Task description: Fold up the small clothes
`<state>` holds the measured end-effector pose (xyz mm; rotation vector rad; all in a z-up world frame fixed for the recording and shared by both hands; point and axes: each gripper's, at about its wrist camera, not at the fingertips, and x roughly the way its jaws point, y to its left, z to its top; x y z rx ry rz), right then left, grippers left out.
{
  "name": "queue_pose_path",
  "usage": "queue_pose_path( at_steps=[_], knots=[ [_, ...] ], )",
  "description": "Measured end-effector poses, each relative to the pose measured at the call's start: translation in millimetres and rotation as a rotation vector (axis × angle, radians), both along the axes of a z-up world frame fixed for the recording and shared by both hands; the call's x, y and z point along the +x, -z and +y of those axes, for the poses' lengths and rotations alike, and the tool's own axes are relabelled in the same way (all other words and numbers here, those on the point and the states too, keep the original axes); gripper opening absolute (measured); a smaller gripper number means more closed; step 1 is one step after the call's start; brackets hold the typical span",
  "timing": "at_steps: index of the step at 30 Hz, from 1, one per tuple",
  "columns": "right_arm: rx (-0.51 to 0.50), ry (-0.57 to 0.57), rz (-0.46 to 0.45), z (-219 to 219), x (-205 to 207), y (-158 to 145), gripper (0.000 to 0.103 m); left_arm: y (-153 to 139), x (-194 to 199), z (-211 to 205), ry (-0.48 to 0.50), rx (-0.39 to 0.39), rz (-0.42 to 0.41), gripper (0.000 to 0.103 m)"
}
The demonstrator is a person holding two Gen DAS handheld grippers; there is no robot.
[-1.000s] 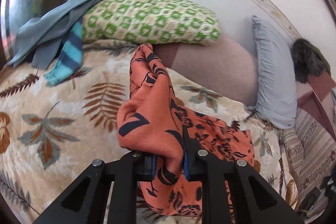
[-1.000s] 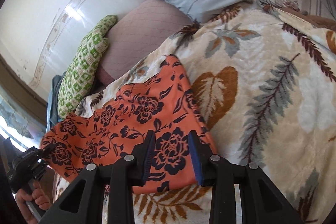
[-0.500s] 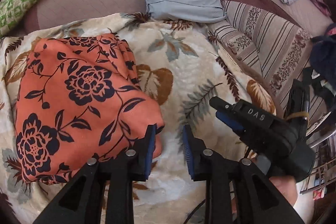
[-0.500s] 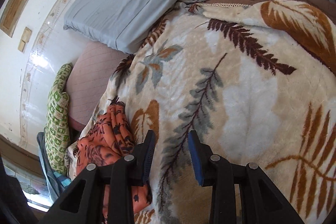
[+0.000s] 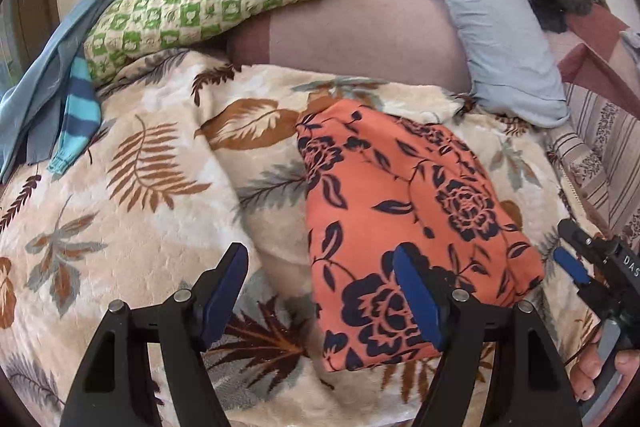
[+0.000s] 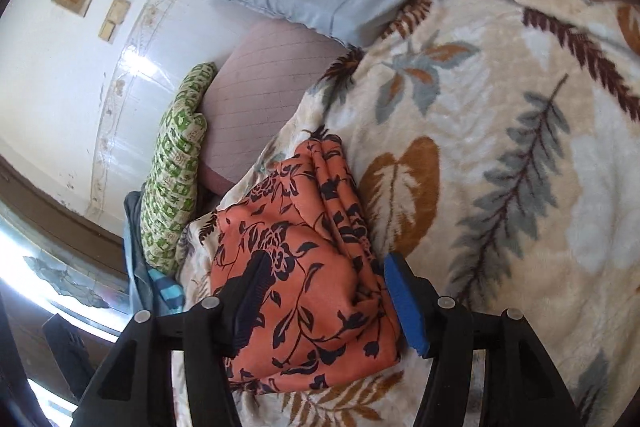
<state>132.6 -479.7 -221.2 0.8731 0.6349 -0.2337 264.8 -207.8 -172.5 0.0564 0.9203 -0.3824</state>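
The orange floral garment lies folded into a flat packet on the leaf-print blanket. The left gripper has just been opening and stands wide, holding nothing; its right-hand finger overlaps the packet's near edge, the other sits over bare blanket. The right gripper has also just been opening, and the packet's near corner sits between its fingers without looking pinched. Risk: either finger could snag that loose bunched edge beside the right gripper's blue pad when pulling away, and drag the fold open.
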Motion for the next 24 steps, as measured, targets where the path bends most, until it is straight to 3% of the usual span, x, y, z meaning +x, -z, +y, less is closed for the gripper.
queue_pose_path(
  at_steps=[3,6,8,10,11,14,17,21,24],
  knots=[
    [-0.053,-0.009,0.050,5.4,20.6,0.9,0.060,19.5,2.6,-6.7,-0.001,0.049,0.029,0.076],
    [-0.080,-0.025,0.181,3.8,42.5,19.9,0.051,30.2,0.7,-13.9,0.018,0.065,0.031,0.076],
    [-0.025,-0.079,0.267,2.2,51.5,39.2,0.034,35.2,1.7,-14.9,0.024,0.086,0.046,0.076],
    [0.069,-0.118,0.243,2.9,48.4,43.7,0.028,38.6,2.5,-14.7,0.024,0.135,0.050,0.077],
    [0.060,-0.141,0.229,6.5,45.9,38.3,0.023,40.2,2.4,-14.9,0.035,0.162,0.038,0.078],
    [0.017,-0.235,0.254,30.2,37.7,26.7,0.021,43.8,-2.0,-17.0,0.070,0.244,-0.018,0.078],
    [-0.071,-0.302,0.346,54.7,33.2,36.0,0.021,44.6,-3.5,-19.7,0.082,0.271,-0.031,0.078],
    [-0.052,-0.270,0.341,42.2,33.0,35.7,0.023,29.4,-7.6,-22.3,0.063,0.298,-0.060,0.080],
    [-0.040,-0.158,0.288,20.5,23.6,17.6,0.024,13.7,-16.2,-24.9,0.088,0.293,-0.132,0.087]
  ],
)
